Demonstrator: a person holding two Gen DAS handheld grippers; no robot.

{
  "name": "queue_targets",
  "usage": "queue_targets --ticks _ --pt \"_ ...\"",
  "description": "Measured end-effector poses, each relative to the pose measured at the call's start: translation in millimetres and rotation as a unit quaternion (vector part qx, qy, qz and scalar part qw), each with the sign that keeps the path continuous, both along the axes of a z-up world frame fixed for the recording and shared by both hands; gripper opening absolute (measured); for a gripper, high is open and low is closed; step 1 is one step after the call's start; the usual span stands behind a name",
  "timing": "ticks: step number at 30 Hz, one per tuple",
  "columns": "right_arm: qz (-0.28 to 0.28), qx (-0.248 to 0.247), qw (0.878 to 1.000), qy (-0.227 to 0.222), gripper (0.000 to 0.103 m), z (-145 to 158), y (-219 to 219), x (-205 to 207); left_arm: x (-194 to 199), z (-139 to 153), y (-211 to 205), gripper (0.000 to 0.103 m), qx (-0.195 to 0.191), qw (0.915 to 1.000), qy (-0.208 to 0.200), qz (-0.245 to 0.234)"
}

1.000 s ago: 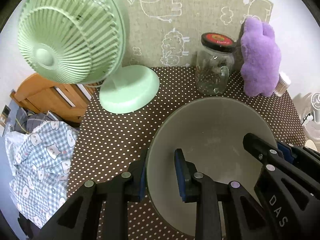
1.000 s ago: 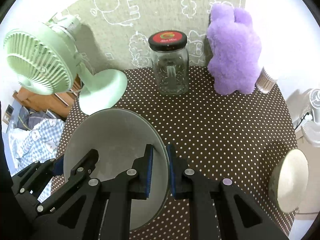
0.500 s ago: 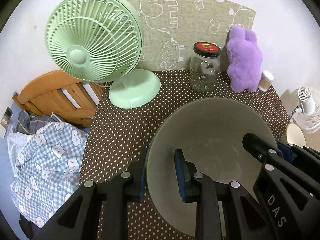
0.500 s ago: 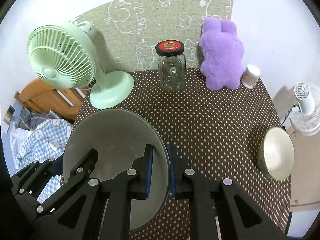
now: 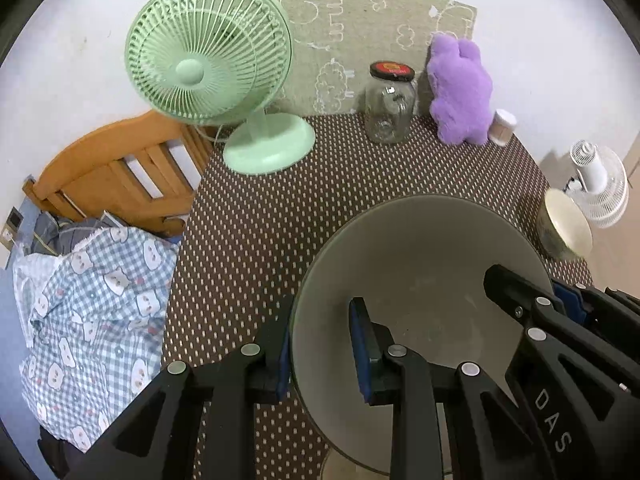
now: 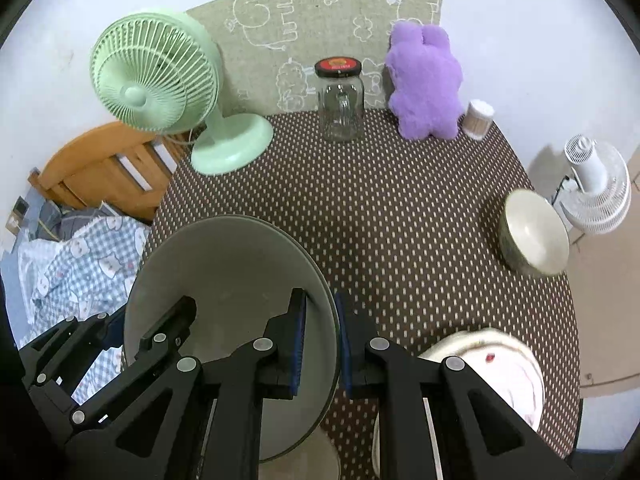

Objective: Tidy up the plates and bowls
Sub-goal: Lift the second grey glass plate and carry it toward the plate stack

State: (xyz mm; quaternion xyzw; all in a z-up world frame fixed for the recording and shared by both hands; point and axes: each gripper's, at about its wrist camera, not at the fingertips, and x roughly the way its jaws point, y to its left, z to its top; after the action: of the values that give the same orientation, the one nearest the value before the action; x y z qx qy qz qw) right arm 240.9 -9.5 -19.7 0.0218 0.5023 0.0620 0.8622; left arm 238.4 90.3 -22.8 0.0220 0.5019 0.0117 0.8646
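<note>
Both grippers hold one large grey-green plate [image 5: 420,280] in the air above the dotted table. My left gripper [image 5: 320,340] is shut on its left rim. My right gripper [image 6: 322,340] is shut on its right rim; the plate [image 6: 228,280] fills the lower left of the right wrist view. A cream bowl [image 6: 534,238] sits at the table's right edge and also shows in the left wrist view [image 5: 566,228]. A white plate with a pink pattern [image 6: 504,364] lies at the front right, partly hidden by my right gripper's finger.
At the back of the table [image 6: 400,208] stand a green fan [image 6: 160,80], a glass jar with a dark lid [image 6: 340,104], a purple plush toy [image 6: 424,84] and a small toothpick holder [image 6: 478,118]. A wooden bed frame [image 5: 116,176] and checked bedding [image 5: 92,312] lie left. A white floor fan [image 6: 596,188] stands right.
Both grippers have risen and pulled back with the plate, so more of the table shows. The cream bowl and the patterned plate have come into view.
</note>
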Motion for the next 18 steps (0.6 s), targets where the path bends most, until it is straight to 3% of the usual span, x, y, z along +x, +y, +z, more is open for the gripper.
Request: queue_targets --ticks 18 --pt "-0.03 -0.023 0.998 0.047 0.018 -45 5 -86 -74 -42 4 0.023 -0.016 0.9984 0.04 -0.036"
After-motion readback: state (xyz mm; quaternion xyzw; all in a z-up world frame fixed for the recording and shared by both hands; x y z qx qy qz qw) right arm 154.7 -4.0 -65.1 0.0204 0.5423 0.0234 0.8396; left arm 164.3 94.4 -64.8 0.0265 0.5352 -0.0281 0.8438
